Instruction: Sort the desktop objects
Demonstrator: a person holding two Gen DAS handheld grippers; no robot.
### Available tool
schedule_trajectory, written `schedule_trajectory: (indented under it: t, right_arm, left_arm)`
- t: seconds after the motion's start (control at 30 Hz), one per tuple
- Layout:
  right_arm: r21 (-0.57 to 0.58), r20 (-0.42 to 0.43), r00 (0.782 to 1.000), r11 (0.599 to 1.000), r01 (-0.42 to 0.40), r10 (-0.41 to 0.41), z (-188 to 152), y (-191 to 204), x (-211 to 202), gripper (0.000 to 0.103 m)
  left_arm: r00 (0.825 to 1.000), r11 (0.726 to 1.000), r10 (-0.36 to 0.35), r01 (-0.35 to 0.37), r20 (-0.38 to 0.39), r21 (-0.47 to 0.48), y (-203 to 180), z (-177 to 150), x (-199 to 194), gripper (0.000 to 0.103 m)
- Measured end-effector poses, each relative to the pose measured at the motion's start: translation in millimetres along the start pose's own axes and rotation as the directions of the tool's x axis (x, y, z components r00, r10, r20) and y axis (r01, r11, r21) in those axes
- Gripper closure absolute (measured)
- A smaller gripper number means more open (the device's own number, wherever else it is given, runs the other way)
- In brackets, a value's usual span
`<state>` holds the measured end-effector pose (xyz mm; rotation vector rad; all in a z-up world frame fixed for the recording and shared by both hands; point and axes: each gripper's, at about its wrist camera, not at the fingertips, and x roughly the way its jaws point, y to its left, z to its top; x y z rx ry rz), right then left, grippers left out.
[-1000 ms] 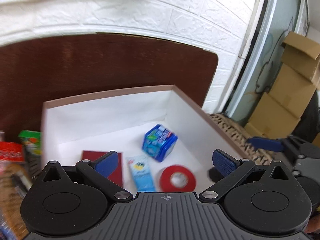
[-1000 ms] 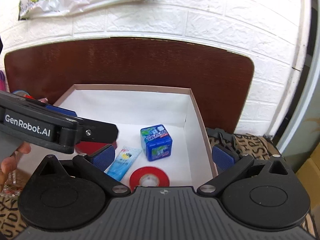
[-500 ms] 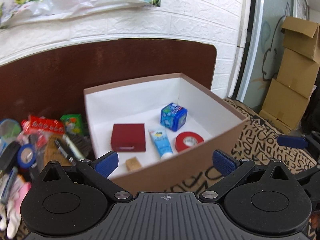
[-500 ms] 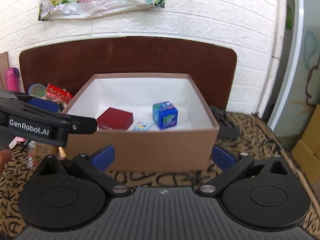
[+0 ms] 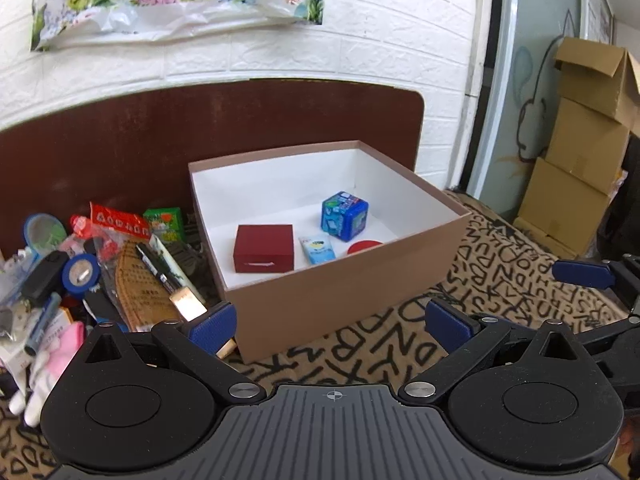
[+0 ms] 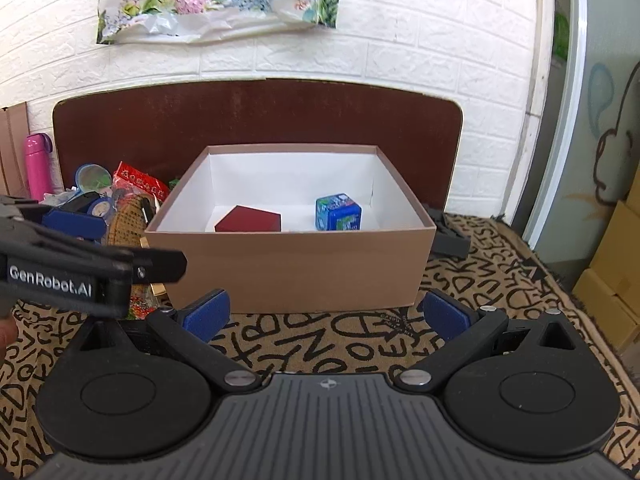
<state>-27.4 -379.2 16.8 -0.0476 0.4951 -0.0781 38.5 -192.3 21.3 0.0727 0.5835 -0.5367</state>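
A brown cardboard box (image 5: 360,280) (image 6: 288,272) with white inside stands on the patterned cloth. In it lie a dark red case (image 5: 264,247) (image 6: 249,219), a blue cube tin (image 5: 344,216) (image 6: 338,212), a small blue tube (image 5: 318,249) and a red tape roll (image 5: 364,246), half hidden by the box wall. My left gripper (image 5: 328,326) is open and empty, in front of the box's near left corner. My right gripper (image 6: 325,314) is open and empty too, before the box's front wall. The left gripper's body (image 6: 80,268) crosses the right wrist view at the left.
A heap of loose items lies left of the box: a blue tape roll (image 5: 80,276), a black pen (image 5: 158,266), a red snack bag (image 5: 120,222), a green packet (image 5: 164,224), a pink glove (image 5: 52,356). A pink bottle (image 6: 38,164) stands far left. Cardboard cartons (image 5: 580,140) stack at the right.
Both grippers have pulled back and away from above the box, so the whole box and the heap beside it now show. Both stay open and empty.
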Motion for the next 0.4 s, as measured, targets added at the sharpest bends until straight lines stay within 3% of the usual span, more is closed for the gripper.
schedule_trajectory:
  t: [0.4]
  right_arm:
    - [0.009,-0.018,1.0,1.0,0.018,-0.018,-5.9,1.9,-2.8,0.001]
  left_arm:
    - [1.0,0.998,-0.03,0.03,-0.005,-0.046,5.0,-5.5,-6.7,0.0]
